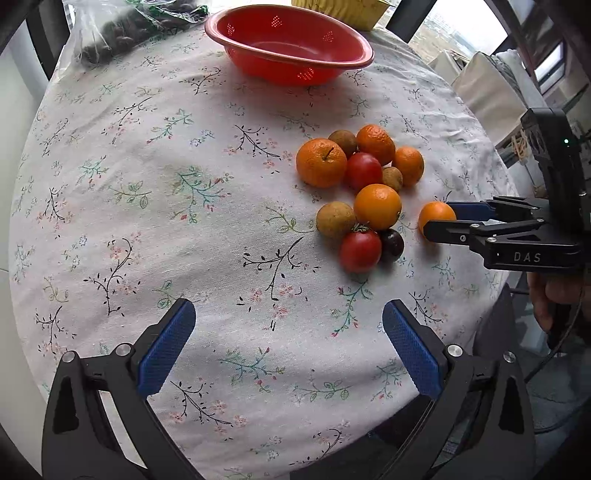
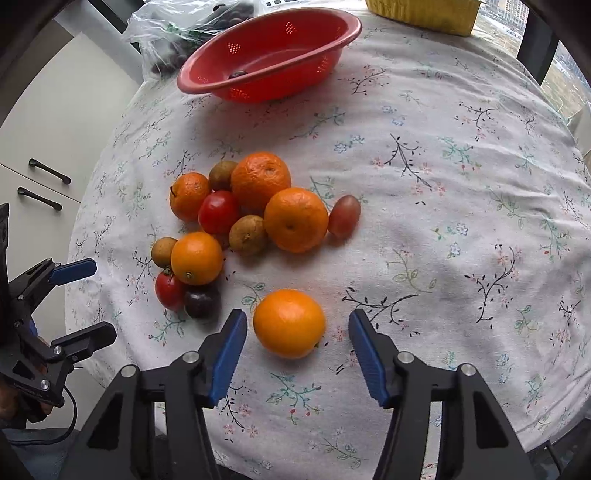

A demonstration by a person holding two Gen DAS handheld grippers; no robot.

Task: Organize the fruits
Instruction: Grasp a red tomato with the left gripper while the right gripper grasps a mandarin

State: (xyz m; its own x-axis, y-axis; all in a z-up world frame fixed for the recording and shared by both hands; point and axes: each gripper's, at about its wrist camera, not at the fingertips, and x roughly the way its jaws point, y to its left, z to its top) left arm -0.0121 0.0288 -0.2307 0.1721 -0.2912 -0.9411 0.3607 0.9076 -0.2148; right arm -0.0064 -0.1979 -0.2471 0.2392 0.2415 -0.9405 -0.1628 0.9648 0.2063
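A lone orange [image 2: 289, 323] lies on the floral tablecloth between the open blue pads of my right gripper [image 2: 297, 330], untouched on either side. It also shows in the left wrist view [image 1: 436, 218], with the right gripper [image 1: 439, 218] around it. A pile of oranges, red tomatoes, brown longans and a dark plum [image 2: 236, 225] lies just beyond; it shows in the left wrist view too [image 1: 364, 195]. A red colander [image 2: 269, 55] stands at the far edge with one dark fruit [image 2: 237, 75] inside. My left gripper [image 1: 288, 325] is open and empty over bare cloth.
A clear plastic bag of dark fruit [image 2: 173, 33] lies beside the colander. A yellow box [image 2: 421, 11] stands at the table's far edge. White cabinet doors with black handles [image 2: 40, 184] are left of the table. The table edge [image 1: 491, 295] runs close below the right gripper.
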